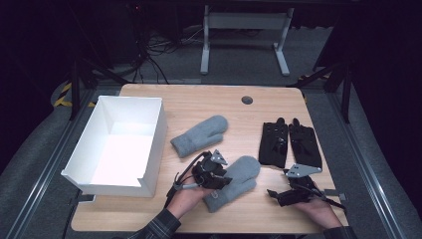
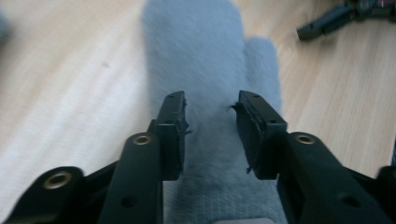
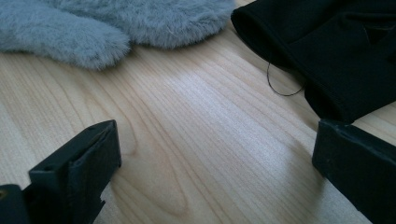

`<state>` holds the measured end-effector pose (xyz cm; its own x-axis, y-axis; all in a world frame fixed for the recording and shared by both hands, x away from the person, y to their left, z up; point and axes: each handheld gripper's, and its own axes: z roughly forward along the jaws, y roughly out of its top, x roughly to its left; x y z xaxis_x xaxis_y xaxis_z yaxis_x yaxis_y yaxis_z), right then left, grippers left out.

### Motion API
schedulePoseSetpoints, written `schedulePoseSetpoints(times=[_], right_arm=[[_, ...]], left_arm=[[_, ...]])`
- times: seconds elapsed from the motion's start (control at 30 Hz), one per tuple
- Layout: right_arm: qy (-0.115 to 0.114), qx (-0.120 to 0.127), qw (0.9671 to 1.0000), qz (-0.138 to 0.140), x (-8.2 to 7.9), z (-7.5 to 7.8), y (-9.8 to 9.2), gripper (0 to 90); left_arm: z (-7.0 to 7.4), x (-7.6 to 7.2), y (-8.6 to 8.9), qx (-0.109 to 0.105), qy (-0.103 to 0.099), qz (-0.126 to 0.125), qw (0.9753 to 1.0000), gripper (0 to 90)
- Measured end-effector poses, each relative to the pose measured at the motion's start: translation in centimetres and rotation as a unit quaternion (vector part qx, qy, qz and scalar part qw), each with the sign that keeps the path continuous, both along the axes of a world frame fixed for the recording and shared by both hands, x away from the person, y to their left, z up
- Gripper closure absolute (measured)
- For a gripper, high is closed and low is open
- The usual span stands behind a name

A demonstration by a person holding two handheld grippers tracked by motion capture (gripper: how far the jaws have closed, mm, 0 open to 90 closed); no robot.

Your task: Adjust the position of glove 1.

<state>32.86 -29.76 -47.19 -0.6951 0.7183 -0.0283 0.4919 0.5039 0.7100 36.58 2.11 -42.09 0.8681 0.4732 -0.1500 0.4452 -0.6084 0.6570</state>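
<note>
Along the tabletop's left edge, a white open box (image 1: 119, 144) — empty inside. Just right of it, toward the middle, a grey mitten (image 1: 199, 135). Nearer the front edge, the left gripper (image 1: 211, 172) sits over a second grey mitten (image 1: 234, 181), jaws parted astride its cuff end, not clamped. Black gloves (image 1: 289, 143) lie toward the right edge. Right gripper (image 1: 293, 191) — front right, jaws wide apart, holding nothing.

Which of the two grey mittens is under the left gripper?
The nearer mitten, by the table's front edge; the left gripper is over its cuff. The other mitten lies beside the white box.
</note>
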Motion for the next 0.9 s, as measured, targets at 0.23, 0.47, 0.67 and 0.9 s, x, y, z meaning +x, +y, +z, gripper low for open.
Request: schedulePoseSetpoints(times=[0.23, 0.47, 0.67, 0.9], right_arm=[[0.001, 0.0, 1.0, 0.0, 0.0, 0.0, 0.0, 1.4], [0.001, 0.0, 1.0, 0.0, 0.0, 0.0, 0.0, 1.4], [0.001, 0.0, 1.0, 0.0, 0.0, 0.0, 0.0, 1.4], [0.001, 0.0, 1.0, 0.0, 0.0, 0.0, 0.0, 1.4]], left_arm=[[0.8, 2.5, 1.5, 0.006, -0.022, 0.028, 0.9993, 59.2], [0.8, 6.3, 3.2, 0.021, -0.039, 0.077, 0.9961, 61.3], [-0.4, 8.3, 3.9, 0.054, -0.052, 0.1, 0.9921, 61.8], [-1.9, 9.4, 3.8, 0.086, -0.055, 0.108, 0.989, 63.6]])
